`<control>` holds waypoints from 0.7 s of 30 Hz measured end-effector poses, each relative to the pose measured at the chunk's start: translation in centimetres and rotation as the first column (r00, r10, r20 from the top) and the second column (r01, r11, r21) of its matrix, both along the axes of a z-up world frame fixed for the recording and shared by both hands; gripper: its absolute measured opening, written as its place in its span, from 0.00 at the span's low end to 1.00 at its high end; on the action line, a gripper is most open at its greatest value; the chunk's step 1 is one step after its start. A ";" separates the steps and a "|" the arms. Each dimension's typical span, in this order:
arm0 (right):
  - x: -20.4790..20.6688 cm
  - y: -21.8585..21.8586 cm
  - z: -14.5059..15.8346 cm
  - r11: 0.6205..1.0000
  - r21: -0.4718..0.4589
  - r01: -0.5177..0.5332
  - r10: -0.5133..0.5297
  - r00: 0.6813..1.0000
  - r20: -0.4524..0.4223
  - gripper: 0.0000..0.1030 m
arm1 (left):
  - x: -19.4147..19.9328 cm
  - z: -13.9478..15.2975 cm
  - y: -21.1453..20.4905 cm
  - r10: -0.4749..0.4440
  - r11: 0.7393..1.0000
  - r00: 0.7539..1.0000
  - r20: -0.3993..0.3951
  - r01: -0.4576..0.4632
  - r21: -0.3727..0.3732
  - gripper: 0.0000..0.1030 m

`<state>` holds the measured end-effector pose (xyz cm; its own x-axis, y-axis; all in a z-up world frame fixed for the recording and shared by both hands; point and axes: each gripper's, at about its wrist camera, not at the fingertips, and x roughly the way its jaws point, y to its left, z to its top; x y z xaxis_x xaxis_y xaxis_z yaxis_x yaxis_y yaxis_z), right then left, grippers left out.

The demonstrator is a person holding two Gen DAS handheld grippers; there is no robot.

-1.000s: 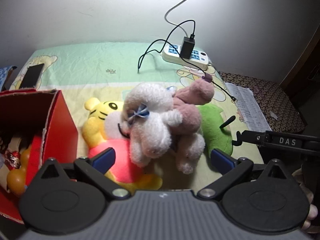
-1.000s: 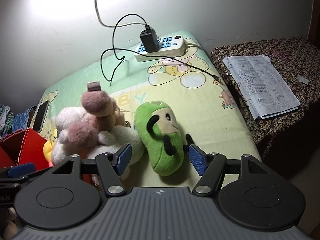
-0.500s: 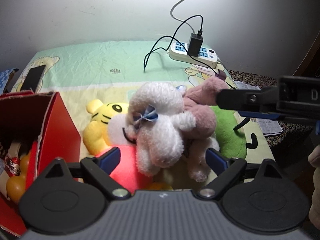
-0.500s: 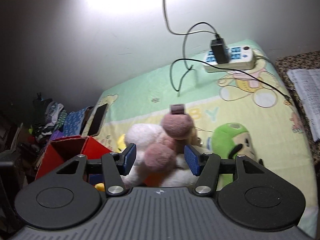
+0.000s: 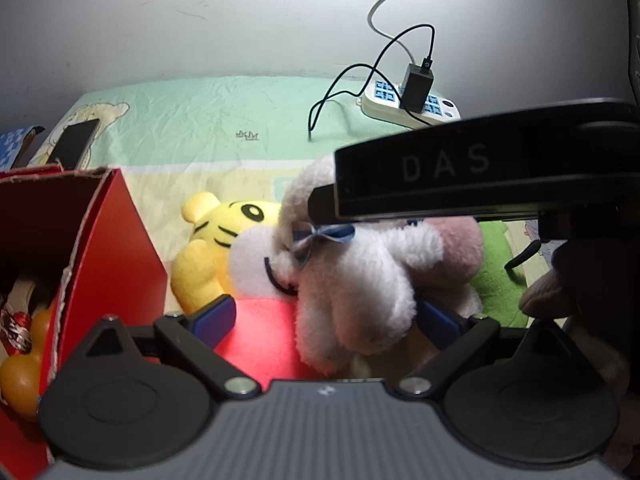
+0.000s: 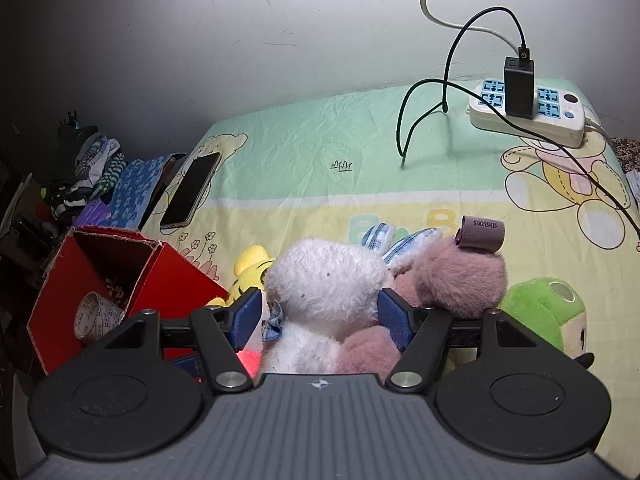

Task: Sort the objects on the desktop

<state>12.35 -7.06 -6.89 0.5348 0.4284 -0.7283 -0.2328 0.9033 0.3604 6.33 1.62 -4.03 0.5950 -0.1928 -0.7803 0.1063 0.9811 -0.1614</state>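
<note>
White plush dog [image 5: 352,280], blue bow at the neck, lies on top of the toy pile near the front edge of the bed, about mid-width. In the right wrist view its head [image 6: 324,280] sits between the right gripper [image 6: 318,316] fingers; blue pads just beside the fur on both sides, contact can't be confirmed, jaws opening. Left gripper [image 5: 326,318] is low over the same pile, jaws wide and closing; the dog's lower body and the red-pink part of the tiger lie between its pads, right pad partly buried behind fur, no clear squeeze. In the left wrist view the right gripper's black finger marked DAS [image 5: 460,178] crosses above the dog's head.

Pink plush [image 6: 460,280] with a mauve tag presses against the dog's right side, partly under it. Yellow tiger plush [image 5: 224,240] lies under and left of the dog, face up. Green plush [image 6: 548,312] lies right of the pink one, toward the bed's right edge.

Red cardboard box [image 6: 120,280] stands open at the front-left corner, touching or just beside the tiger; a tape roll and something orange inside. Black phone [image 6: 192,190] lies face up near the left edge, behind the box. White power strip [image 6: 532,116] with a black charger [image 6: 519,88] plugged in sits at the back-right corner by the wall; black cable loops across the cartoon bedsheet [image 6: 300,152]. A person's fingers [image 5: 544,296] show at the right of the left wrist view.
</note>
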 end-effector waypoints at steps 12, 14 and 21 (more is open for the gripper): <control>0.4 -1.1 -0.8 0.997 0.071 0.037 -0.037 0.999 -0.009 0.44 | 0.7 -0.6 -0.8 -0.046 0.999 0.999 0.010 0.046 -0.003 0.51; 0.1 -1.0 -0.8 0.997 0.065 0.035 -0.036 0.999 0.000 0.42 | 0.6 -0.7 -1.2 -0.056 0.998 0.998 0.013 0.055 0.013 0.50; -1.2 -1.9 -0.2 0.994 0.101 0.046 -0.050 0.998 0.036 0.39 | -1.0 0.5 -1.3 -0.069 0.997 0.995 0.066 0.067 0.032 0.46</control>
<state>11.19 -8.91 -7.06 0.5829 0.4716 -0.6617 -0.2057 0.8734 0.4414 5.31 0.35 -3.53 0.6320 -0.2120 -0.7454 0.1828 0.9755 -0.1225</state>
